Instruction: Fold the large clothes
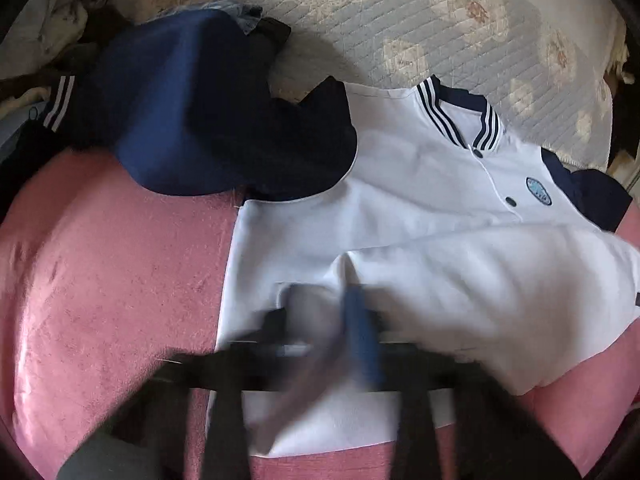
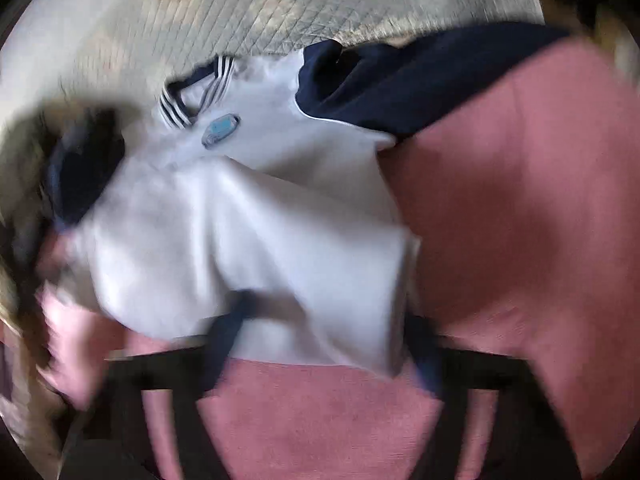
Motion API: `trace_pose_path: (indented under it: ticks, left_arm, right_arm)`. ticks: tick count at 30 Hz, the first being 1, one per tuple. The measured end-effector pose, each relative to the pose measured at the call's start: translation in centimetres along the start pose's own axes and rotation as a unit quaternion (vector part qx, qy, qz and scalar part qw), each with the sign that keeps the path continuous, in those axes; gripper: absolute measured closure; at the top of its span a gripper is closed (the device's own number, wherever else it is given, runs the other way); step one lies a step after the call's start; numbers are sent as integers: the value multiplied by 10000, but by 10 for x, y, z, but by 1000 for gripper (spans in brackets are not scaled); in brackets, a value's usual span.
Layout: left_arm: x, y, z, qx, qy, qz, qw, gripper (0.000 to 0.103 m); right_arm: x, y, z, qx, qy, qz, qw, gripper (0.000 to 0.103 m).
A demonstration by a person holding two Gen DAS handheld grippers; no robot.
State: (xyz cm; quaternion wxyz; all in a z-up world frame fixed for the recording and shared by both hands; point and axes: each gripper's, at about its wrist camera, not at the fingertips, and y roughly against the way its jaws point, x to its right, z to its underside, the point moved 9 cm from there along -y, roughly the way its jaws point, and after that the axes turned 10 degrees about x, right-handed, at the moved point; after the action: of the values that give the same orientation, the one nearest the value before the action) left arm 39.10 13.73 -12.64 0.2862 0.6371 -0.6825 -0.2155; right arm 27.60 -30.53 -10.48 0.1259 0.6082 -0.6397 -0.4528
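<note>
jacket (image 1: 400,208): white, navy sleeves, flat on pink blanket (image 1: 112,272), collar pointing away toward quilt (image 1: 400,32)
left gripper (image 1: 324,320): narrow, pinching white hem fold
right gripper (image 2: 320,340): blurred, hem between fingers, grip unclear

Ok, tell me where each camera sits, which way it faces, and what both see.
Left wrist: on the left tongs, angled down at the white jacket on a pink blanket; blurred fingers at the hem.
Right wrist: on the right tongs, angled down at the jacket from its other side; blurred fingers at the hem.
Shared: jacket, its badge, striped collar, blanket, quilt.
</note>
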Motion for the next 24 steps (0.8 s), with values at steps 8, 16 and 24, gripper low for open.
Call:
trace_pose_path:
  ticks: [8,16,24]
  left_arm:
    - [1,40,-73,1358,-412,-318,9894,95]
    - [-29,-12,-46,1102,-313,-1006,9883,60]
    - [8,68,-62,1817,-512,-448,9810,19]
  right_arm:
    - [-17,2,-59,1299,385,368,9901,96]
    - [26,-35,-54,893,877,1829,9751,55]
    - [-4,45,-71,2409,813,1780,9506,13]
